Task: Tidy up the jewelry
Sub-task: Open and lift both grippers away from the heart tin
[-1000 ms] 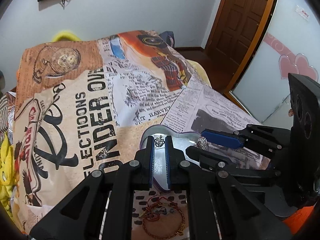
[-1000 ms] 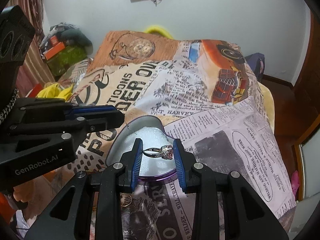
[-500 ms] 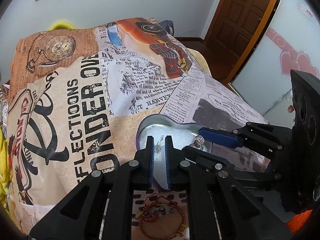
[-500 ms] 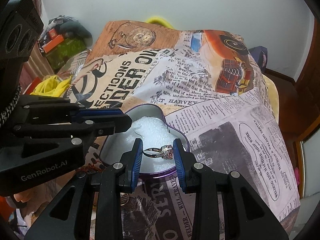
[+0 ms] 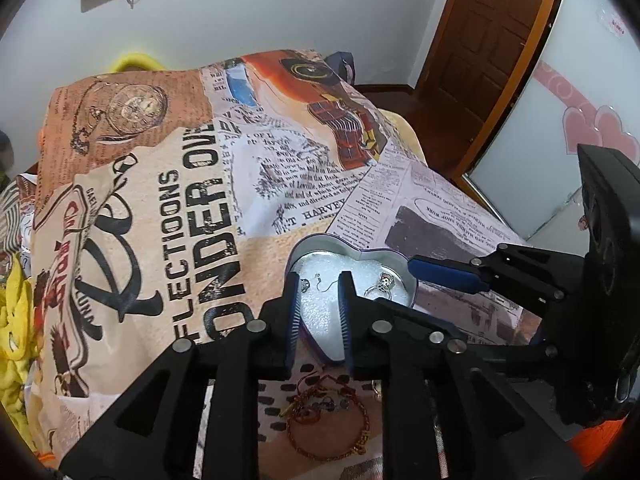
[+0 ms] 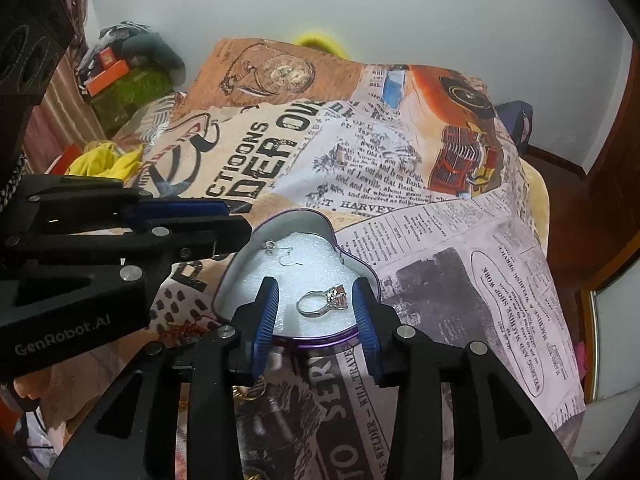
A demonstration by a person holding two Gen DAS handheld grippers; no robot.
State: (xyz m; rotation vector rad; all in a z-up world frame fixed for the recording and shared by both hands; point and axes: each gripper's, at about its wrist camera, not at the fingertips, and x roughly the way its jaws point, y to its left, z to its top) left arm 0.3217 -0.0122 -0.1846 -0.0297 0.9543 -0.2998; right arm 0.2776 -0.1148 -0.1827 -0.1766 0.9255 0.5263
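White foam inside the heart tin is catching the ring as both grippers' fingers are spreading, pinching nothing; earring lying beside it could snag on retreating fingers.

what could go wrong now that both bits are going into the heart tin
1. The ring lies loose on the foam between the right hand-held gripper's opening jaws; a careless pull-back might flick it out.
2. The earring sits near the tin's rim by the left hand-held gripper, also opening; its hook might snag.
3. The tin rests on a soft bedspread and might tip if nudged.
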